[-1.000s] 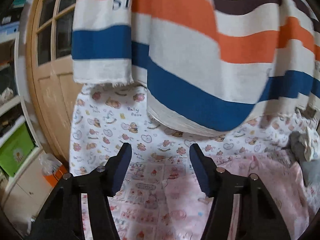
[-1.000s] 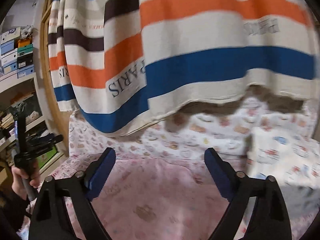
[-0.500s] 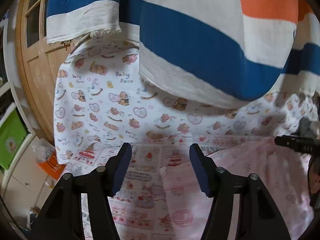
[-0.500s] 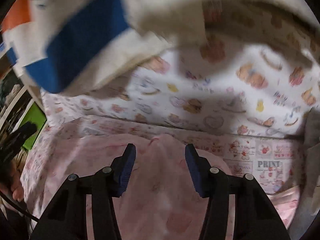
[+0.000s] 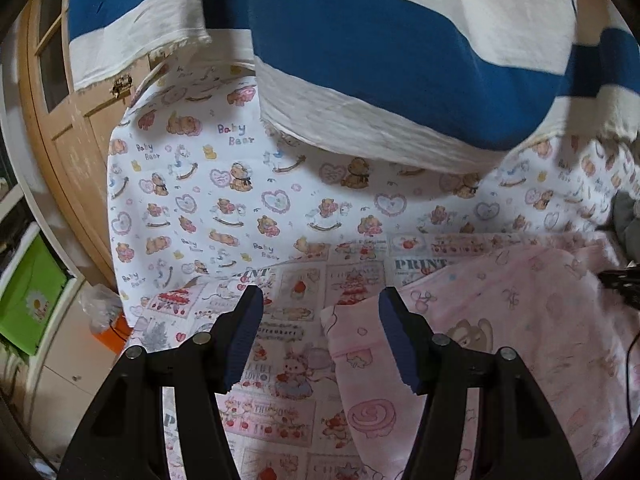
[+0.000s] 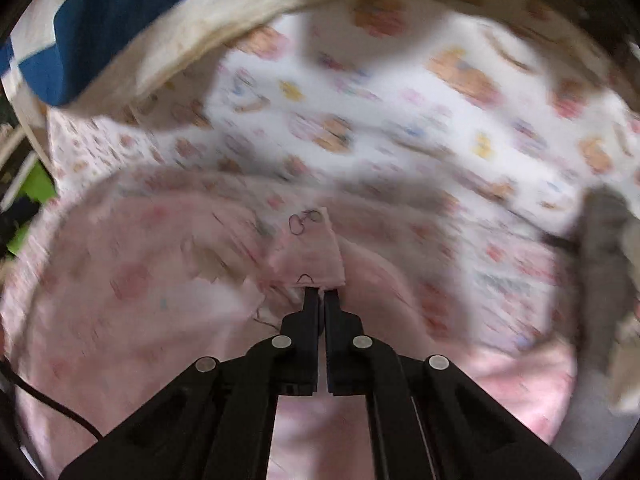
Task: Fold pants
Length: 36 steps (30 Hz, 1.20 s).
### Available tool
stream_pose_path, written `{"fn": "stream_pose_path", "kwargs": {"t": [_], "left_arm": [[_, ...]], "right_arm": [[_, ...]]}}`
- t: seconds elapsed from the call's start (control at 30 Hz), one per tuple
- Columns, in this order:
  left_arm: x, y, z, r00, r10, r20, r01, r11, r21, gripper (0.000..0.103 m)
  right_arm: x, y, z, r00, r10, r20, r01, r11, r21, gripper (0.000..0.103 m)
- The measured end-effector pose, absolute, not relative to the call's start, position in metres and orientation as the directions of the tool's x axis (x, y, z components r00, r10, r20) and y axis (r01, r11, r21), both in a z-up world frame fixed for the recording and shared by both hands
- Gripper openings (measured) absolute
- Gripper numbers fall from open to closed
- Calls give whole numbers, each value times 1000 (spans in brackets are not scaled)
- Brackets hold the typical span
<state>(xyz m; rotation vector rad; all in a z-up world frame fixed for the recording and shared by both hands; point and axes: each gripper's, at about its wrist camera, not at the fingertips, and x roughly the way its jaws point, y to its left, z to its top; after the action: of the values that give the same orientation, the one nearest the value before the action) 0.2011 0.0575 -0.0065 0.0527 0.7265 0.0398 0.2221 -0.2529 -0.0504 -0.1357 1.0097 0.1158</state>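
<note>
jaws of right gripper clamp pink pants; left gripper spread above them.

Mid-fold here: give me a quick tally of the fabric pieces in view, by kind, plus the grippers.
Pink pants: 1
Striped blanket, hanging: 1
Bear-print sheet: 1
Patchwork-print sheet: 1
Grey cloth: 1
Grippers: 2, left gripper open, right gripper shut on the pants
Total: 7
</note>
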Motion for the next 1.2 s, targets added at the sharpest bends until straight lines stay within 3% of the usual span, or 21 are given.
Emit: {"fn": "stream_pose_path", "kwargs": {"t": [0.2, 0.27, 0.33, 0.4, 0.57, 0.6, 0.7, 0.8, 0.9, 0.97, 1.0, 1.2], "left_arm": [[202, 57, -8, 739, 73, -670, -27, 996, 79, 59], [204, 63, -8, 735, 77, -674, -46, 997, 64, 59], [206, 70, -10, 725, 78, -684, -65, 997, 46, 60], [209, 75, -11, 716, 74, -694, -77, 997, 27, 60], [212, 79, -15, 710, 94, -698, -91, 995, 42, 60], [212, 79, -16, 710, 104, -696, -97, 994, 49, 60], [212, 80, -17, 708, 111, -697, -101, 993, 55, 60], [212, 78, -17, 708, 104, -699, -91, 994, 56, 60], [211, 74, -17, 706, 93, -702, -72, 996, 58, 60], [211, 70, -18, 704, 89, -705, -62, 996, 64, 60], [211, 69, -18, 703, 92, -706, -59, 996, 70, 60], [211, 70, -18, 698, 102, -709, -73, 995, 71, 60]], "right_arm": [[199, -296, -42, 531, -3, -847, -48, 998, -34, 3], [195, -298, -32, 554, -48, -831, -10, 998, -64, 9], [192, -298, -17, 615, -51, -787, 10, 998, -57, 37], [196, -295, 0, 671, 2, -742, -25, 999, -20, 59], [224, -263, 17, 697, 194, -690, -171, 980, 103, 58], [231, -257, 14, 687, 201, -698, -179, 978, 106, 53], [257, -232, -10, 594, 237, -769, -241, 964, 112, 33], [270, -218, -40, 464, 254, -848, -274, 952, 136, 31], [261, -212, -51, 430, 246, -869, -317, 942, 110, 31], [254, -209, -53, 432, 237, -870, -336, 938, 88, 19], [250, -208, -54, 425, 228, -876, -335, 939, 82, 1], [218, -212, -55, 385, 218, -897, -351, 933, 77, 1]]}}
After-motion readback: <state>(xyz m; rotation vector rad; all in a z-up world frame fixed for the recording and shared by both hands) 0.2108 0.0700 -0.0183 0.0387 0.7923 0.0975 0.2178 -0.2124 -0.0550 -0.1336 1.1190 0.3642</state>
